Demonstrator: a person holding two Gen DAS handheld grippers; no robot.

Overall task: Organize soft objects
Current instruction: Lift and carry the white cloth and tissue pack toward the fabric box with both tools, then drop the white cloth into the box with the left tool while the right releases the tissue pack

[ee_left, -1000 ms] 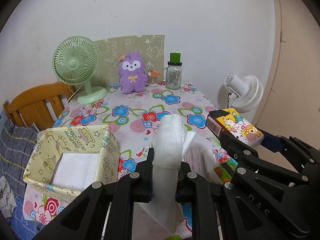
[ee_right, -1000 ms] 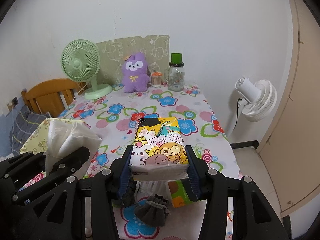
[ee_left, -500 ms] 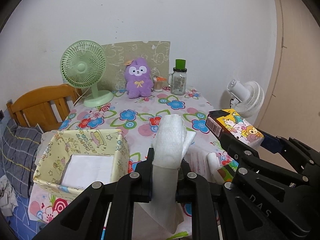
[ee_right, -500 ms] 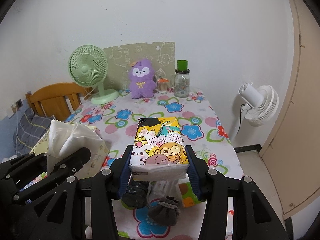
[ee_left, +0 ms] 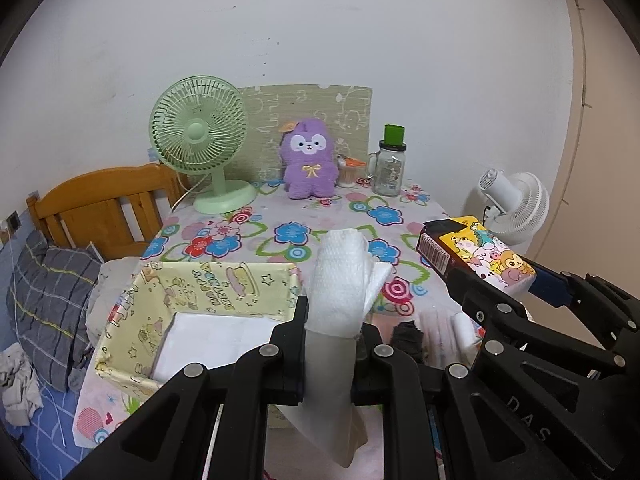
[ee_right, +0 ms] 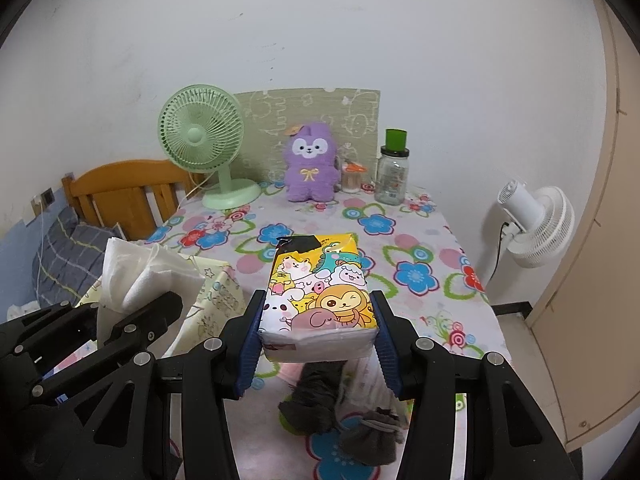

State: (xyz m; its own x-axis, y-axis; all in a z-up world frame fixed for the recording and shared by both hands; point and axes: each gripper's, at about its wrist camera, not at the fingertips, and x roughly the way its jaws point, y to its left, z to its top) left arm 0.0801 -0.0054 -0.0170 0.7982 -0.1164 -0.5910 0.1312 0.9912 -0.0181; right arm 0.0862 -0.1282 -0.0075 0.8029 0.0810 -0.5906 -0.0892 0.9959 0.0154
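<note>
My left gripper (ee_left: 332, 320) is shut on a folded white towel (ee_left: 340, 292) that sticks up between the jaws and hangs below them. Left of it stands a yellow cartoon-print fabric box (ee_left: 208, 292) with a white cloth (ee_left: 212, 340) inside. My right gripper (ee_right: 318, 316) is shut on a cartoon-animal tissue pack (ee_right: 320, 292), held level above the flowered table (ee_right: 420, 240). Dark grey socks (ee_right: 320, 400) and a striped cloth lie on the table under that pack. The tissue pack (ee_left: 476, 254) shows at the right in the left wrist view, the towel (ee_right: 140, 272) at the left in the right wrist view.
At the table's far edge stand a green desk fan (ee_left: 200, 140), a purple plush toy (ee_left: 308, 164) and a glass jar with a green lid (ee_left: 390, 164). A white fan (ee_right: 536, 228) stands right of the table, a wooden bed frame (ee_left: 100, 204) and a bed left.
Both grippers drew back from the table and rose a little, each keeping its hold. The fabric box, the fan and the plush look farther off; more socks show under the tissue pack.
</note>
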